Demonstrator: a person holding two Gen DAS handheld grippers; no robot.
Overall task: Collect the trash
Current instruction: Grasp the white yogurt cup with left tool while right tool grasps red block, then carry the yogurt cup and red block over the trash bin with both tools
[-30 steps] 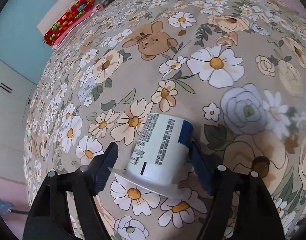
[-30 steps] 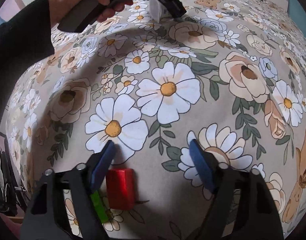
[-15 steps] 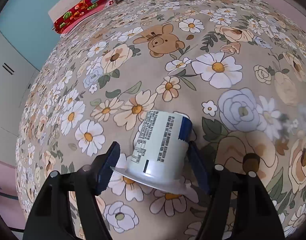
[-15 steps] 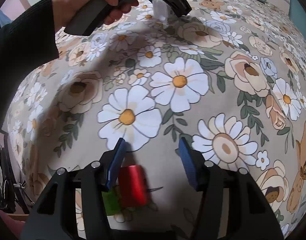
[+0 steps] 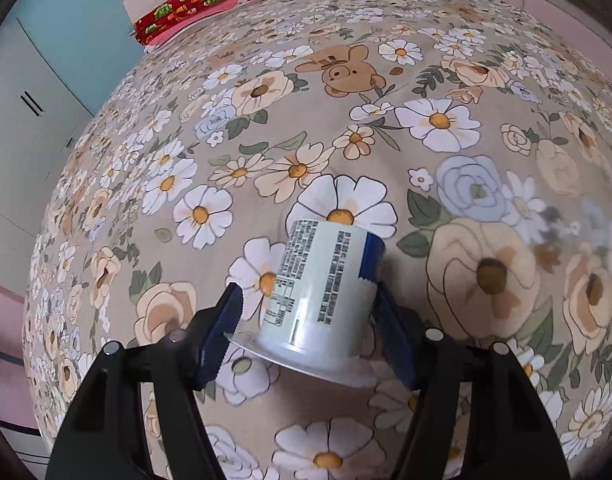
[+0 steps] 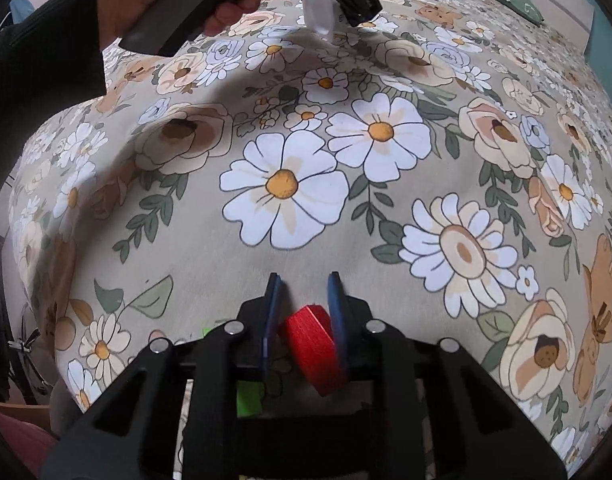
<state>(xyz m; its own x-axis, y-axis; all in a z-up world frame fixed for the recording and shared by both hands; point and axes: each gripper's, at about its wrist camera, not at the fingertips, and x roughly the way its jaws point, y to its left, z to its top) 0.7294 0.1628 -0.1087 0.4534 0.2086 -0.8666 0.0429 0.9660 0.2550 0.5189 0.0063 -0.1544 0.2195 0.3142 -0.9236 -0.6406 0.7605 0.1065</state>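
Pickup step w/ both claws. Left claw (image 5: 306,332) is closed on the white cup (image 5: 326,292), rim toward the camera, held above the floral bed (image 5: 426,120); in the right view it looks clear of the sheet. Right claw (image 6: 303,312) is narrowed onto the red block (image 6: 316,344) at the bed's near edge; a green piece (image 6: 247,398) lies just left, under the claw. Next, prob.: lift the block w/o dragging the green one, carry both to a bin — none in view.

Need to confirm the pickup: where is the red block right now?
Right wrist view, bottom centre: the red block sits between the right gripper fingers, a green piece just left of it.
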